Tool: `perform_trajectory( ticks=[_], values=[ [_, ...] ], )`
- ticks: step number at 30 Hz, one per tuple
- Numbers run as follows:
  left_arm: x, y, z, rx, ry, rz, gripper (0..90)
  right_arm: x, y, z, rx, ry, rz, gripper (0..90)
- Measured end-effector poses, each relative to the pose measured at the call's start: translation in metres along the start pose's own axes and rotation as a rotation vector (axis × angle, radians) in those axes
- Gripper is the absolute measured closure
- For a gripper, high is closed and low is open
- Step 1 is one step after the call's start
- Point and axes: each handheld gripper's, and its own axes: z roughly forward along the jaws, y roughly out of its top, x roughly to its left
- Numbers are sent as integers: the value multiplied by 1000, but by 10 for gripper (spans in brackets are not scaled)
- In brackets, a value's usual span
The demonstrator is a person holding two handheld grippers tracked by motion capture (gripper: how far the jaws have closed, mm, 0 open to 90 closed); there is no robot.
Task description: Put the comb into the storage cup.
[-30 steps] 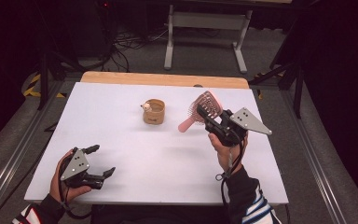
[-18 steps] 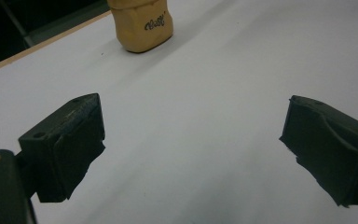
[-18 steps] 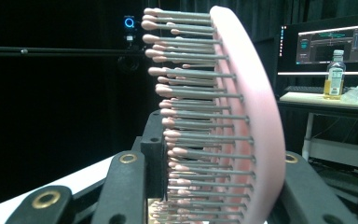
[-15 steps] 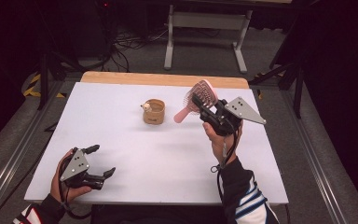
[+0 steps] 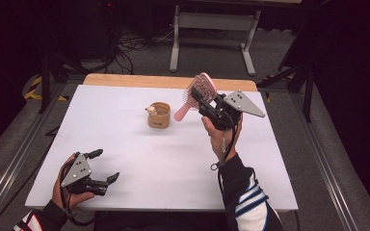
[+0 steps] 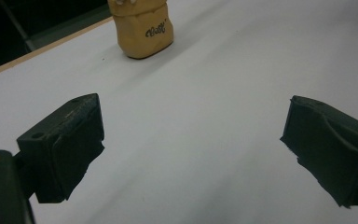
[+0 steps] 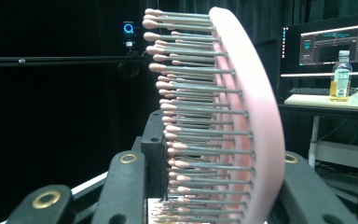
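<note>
Here the right gripper is holding a pink hairbrush up in the air, above the far right part of the white desk. Its jaws are clamping the brush head from both sides, with the pink handle slanting down and to the left toward the desk surface, clear of it. In the right gripper view the hairbrush is standing on edge between the two black jaws, its pink back curving on the right and its rows of grey pins with pink tips pointing left. Behind it, in the dark room, a monitor is glowing and a bottle is standing on a pale table beneath it.

The left gripper is resting low at the near left corner of the desk, held in the person's left hand, and its jaws are standing wide apart with nothing between them. In the left gripper view the bare white surface is lying between the two black pads.

A small tan cup-like holder with a little white figure at its rim is sitting on the desk near the middle of the far side, just left of the brush handle and not touching it. It is well apart from the left gripper.
</note>
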Motion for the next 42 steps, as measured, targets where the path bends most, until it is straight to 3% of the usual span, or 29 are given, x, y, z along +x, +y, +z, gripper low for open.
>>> perform_trajectory(
  ticks=[18,34,42],
  values=[
    [0,0,0,-3,-9,-4,67,6,0,31,0,-2,11,633],
    [0,2,0,-7,-26,2,69,14,-17,59,8,-18,29,633],
    [0,2,0,-3,-30,4,69,10,-29,66,18,-24,75,633]
  ],
)
